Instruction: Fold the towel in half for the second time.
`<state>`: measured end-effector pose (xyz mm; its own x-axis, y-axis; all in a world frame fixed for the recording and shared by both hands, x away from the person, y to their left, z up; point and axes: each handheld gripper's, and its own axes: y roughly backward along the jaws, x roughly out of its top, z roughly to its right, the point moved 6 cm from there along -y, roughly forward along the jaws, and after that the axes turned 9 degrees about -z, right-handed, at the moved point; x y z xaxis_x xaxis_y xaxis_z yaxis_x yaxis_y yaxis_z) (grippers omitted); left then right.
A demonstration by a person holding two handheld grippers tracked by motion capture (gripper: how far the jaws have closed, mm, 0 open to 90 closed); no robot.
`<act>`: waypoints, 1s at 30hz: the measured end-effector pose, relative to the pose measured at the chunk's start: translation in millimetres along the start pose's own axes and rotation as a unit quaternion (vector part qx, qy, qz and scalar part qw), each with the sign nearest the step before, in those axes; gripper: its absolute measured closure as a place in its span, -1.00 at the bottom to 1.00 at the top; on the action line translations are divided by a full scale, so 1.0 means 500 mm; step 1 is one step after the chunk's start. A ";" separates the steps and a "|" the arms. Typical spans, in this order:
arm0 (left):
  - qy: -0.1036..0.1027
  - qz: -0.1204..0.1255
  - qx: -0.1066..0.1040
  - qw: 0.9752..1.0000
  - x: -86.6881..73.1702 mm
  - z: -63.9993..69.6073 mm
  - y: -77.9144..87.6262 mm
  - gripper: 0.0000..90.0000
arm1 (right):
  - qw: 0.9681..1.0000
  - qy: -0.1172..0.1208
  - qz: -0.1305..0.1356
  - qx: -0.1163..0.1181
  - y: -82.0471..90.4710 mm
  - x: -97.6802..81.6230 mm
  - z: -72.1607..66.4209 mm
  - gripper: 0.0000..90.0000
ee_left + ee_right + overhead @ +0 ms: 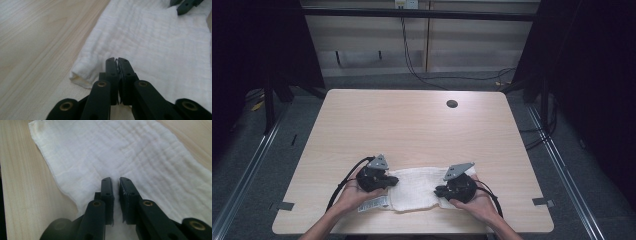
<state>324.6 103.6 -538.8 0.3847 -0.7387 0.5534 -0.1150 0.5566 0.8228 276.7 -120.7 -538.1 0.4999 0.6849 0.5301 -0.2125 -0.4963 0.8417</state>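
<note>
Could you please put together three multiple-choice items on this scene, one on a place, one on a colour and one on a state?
1. Where does the cloth lie on the table?
A. near edge
B. far edge
C. beside the hole

2. What colour is the cloth?
A. blue
B. white
C. red

3. How do the left gripper's jaws stand?
A. wide open
B. shut on cloth
C. shut on a cup

Answers:
1. A, since the high view shows it by the person's hands.
2. B, white in every view.
3. B, a sliver of fabric shows between the closed tips.

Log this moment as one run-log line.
left gripper: shut on white cloth | right gripper: pinching cloth edge | cloth: flat on table
</note>
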 end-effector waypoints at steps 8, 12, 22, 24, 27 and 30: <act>0.001 0.021 -0.013 1.000 0.005 -0.005 0.026 0.69 | 0.998 -0.013 0.056 0.027 0.019 0.038 -0.010 0.45; 0.009 0.042 -0.008 0.999 0.015 -0.010 0.051 0.62 | 0.997 -0.004 0.058 0.045 0.009 0.059 -0.034 0.41; 0.041 0.084 0.021 0.995 0.053 -0.049 0.074 0.53 | 0.995 0.016 0.048 0.090 -0.031 0.112 -0.113 0.28; 0.033 0.073 0.017 0.997 0.054 -0.043 0.070 0.50 | 0.994 0.025 0.048 0.098 -0.039 0.121 -0.127 0.29; 0.030 0.064 0.016 0.997 0.048 -0.041 0.061 0.49 | 0.992 0.045 0.039 0.107 -0.059 0.138 -0.149 0.36; 0.031 0.060 0.015 0.998 0.045 -0.043 0.057 0.45 | 0.991 0.069 0.036 0.112 -0.082 0.156 -0.167 0.53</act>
<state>349.6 110.9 -505.9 0.4228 -0.6415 0.6401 -0.1909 0.6274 0.7549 254.1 -2.1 -522.8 0.3683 0.7018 0.6098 -0.0441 -0.6420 0.7654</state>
